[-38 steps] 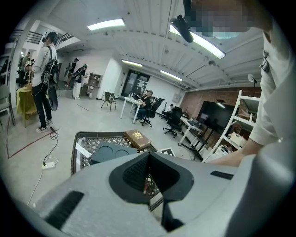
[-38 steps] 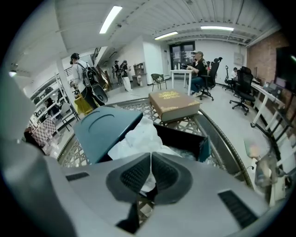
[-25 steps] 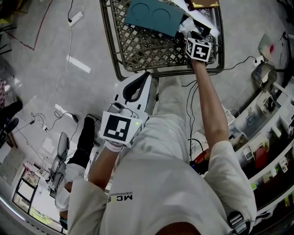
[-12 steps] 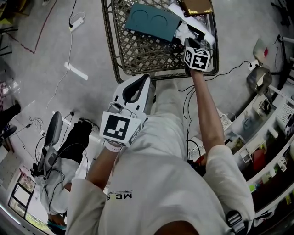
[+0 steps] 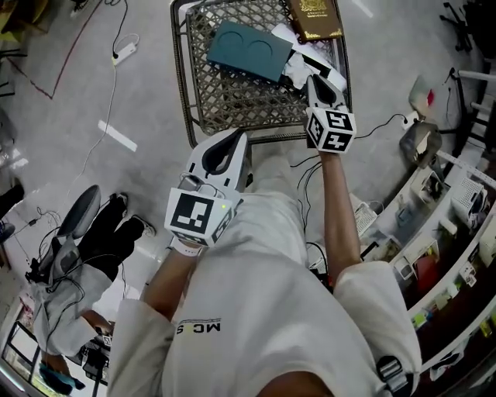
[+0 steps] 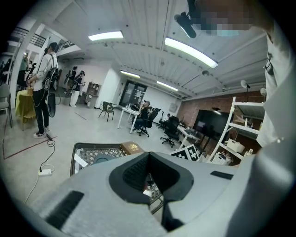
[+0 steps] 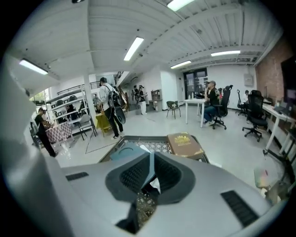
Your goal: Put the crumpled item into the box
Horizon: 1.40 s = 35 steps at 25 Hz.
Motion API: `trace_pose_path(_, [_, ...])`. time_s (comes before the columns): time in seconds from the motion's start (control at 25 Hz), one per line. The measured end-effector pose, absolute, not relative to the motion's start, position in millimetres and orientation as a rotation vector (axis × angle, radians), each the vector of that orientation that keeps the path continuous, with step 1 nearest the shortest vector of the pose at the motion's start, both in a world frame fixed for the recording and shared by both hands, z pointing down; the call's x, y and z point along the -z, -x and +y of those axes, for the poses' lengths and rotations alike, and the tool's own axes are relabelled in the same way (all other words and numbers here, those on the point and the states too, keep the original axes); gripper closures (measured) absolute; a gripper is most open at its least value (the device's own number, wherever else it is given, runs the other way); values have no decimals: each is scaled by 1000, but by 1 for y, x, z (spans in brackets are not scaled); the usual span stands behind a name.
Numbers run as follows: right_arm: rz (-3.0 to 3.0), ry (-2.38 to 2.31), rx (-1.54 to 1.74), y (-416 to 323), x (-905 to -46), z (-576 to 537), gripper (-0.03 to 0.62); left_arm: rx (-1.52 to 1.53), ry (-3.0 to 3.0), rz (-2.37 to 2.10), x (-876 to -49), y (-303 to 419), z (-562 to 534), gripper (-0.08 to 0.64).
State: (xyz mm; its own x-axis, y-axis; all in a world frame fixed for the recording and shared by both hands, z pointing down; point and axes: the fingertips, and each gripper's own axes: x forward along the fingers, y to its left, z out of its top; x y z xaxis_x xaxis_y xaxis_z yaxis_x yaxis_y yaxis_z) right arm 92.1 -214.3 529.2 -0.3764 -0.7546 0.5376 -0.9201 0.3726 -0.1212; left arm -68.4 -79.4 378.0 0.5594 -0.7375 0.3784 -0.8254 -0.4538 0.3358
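In the head view, the right tongs point(image 5: 318, 89) are reaching forward over the near right corner of a wire basket point(image 5: 182, 70) on the floor, and the white crumpled item point(image 5: 298, 70) is lying just beyond and a little left of their tips, so near that I cannot tell whether they are touching it. A brown box point(image 5: 316, 17) is lying further ahead of these tongs, and a teal tray point(image 5: 248, 48) is well to their left. The left tongs point(image 5: 223, 151) are hanging back near the body, short of the basket. In the left gripper view, these tongs are showing their tips pressed together with nothing between them; only the basket is appearing through the hollow behind the tips. In the right gripper view, the tips are also meeting, and a white scrap of the crumpled item point(image 7: 155, 185) is showing in the hollow just behind them, seemingly lying below and not pinched. To do this step well, I think the right tongs should be widening first, going down around the bulk of the paper and not its thin edge, closing firmly, then lifting straight forward toward the brown box, which looks closed from here.
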Motion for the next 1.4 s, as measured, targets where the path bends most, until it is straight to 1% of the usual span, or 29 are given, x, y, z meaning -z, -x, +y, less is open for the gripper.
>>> trace_pose_path(0.16, [-2342, -1471, -456, -83, -467, -204, 563, -204, -2324, -1276, -370, 72, -80, 540])
trace_pose_path(0.48, [-2476, -1541, -327, -70, -362, -165, 566, -141, -2361, -1304, -346, 78, -74, 540])
trace_pose_path(0.68, [-2532, -1570, -239, -62, -315, -137, 566, -116, -2391, -1313, -336, 81, -74, 540])
trace_pose_path(0.8, [-2562, -1538, -149, -52, -296, -114, 568, -109, -2402, -1323, -332, 84, -70, 539])
trace_pose_path(0.92, [-2598, -1487, -126, -41, -284, -98, 568, -96, -2401, -1350, -327, 91, -68, 539])
trace_pose_path(1.16, [-2635, -1472, -106, -29, -271, -79, 573, -54, -2381, -1417, -316, 108, -64, 540])
trace_pose_path(1.4, [-2679, -1472, -166, -13, -273, -79, 572, -46, -2373, -1437, -319, 118, -65, 539])
